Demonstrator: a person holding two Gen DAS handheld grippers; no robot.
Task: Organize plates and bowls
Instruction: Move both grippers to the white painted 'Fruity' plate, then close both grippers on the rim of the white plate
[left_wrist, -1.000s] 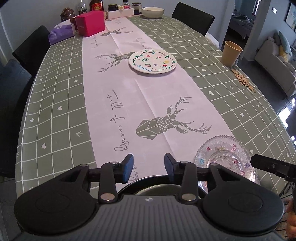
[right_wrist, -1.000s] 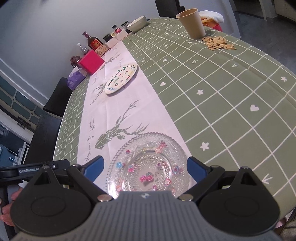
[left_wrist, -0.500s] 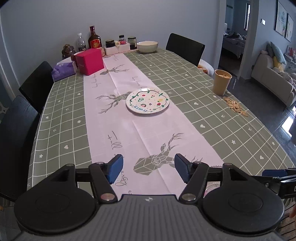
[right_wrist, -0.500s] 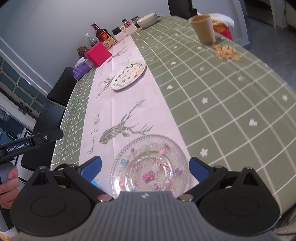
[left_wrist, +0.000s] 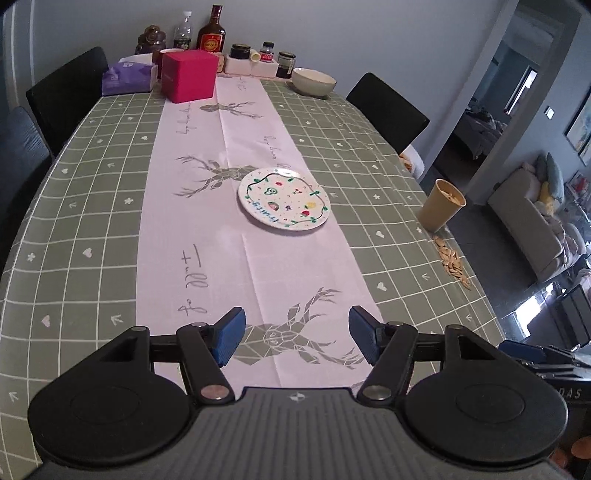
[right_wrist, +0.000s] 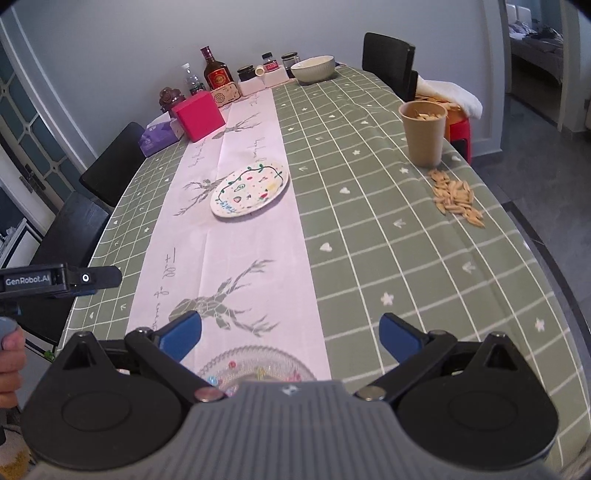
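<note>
- Table (left_wrist: 92, 192): long, covered with a green checked cloth, a pale runner with grey stag prints laid along its middle.
- Painted plate (left_wrist: 283, 201): white with a green garland and small fruit motifs; set on the runner about midway along the table, resting flat.
- Glass plate (right_wrist: 255, 369): clear, patterned, with small coloured flowers; lying on the runner at the near edge, partly hidden under the right gripper's body.
- Bowl (left_wrist: 314, 81): cream, placed at the far end of the table, right of the runner.
- Left gripper (left_wrist: 297, 338): jaws spread wide, nothing between the blue pads, held above the near end of the runner.
- Right gripper (right_wrist: 290, 334): jaws fully spread and empty, held above the glass plate without touching it.
- Cup (right_wrist: 424, 133): tan, upright near the right edge, with a scatter of seeds (right_wrist: 456, 197) on the cloth just beside it.
- Far-end items: pink box (left_wrist: 189, 75), purple tissue pack (left_wrist: 127, 77), bottle (left_wrist: 211, 35) and jars (left_wrist: 286, 59), grouped along the far edge.
</note>
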